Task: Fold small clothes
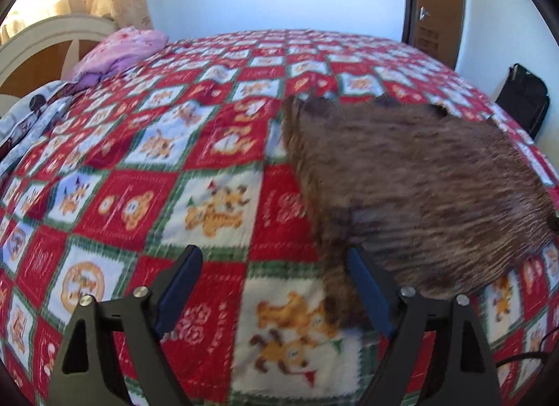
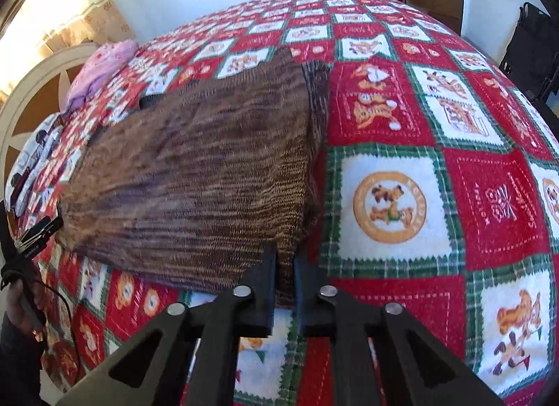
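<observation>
Brown knitted garment (image 2: pixel 195 175) spread flat on red, white and green checked blanket (image 2: pixel 394 193), streaked dark and tan, folded along one edge with a darker layer showing beneath. Right gripper (image 2: pixel 284 287) clamped on near corner of garment, fabric pinched between the two dark fingers (image 2: pixel 265 287), jaws nearly together. Left gripper (image 1: pixel 276 287) spread wide apart, gripping nothing, poised over blanket at near left corner of garment; its right-hand finger (image 1: pixel 367 287) just beside or overlapping the garment's edge, contact impossible to tell through blur. Same garment (image 1: pixel 412 182) seen blurred from left wrist view, reaching away toward far side of blanket. Pink and lilac bundle of cloth (image 1: pixel 122 49) lying beyond garment, up near pale curved headboard (image 1: pixel 42 39). Grey printed fabric (image 1: pixel 24 123) bunched beside that bundle at blanket's edge. Wooden door (image 1: pixel 436 4) past far side of garment, black bag (image 1: pixel 524 98) against wall near it.
</observation>
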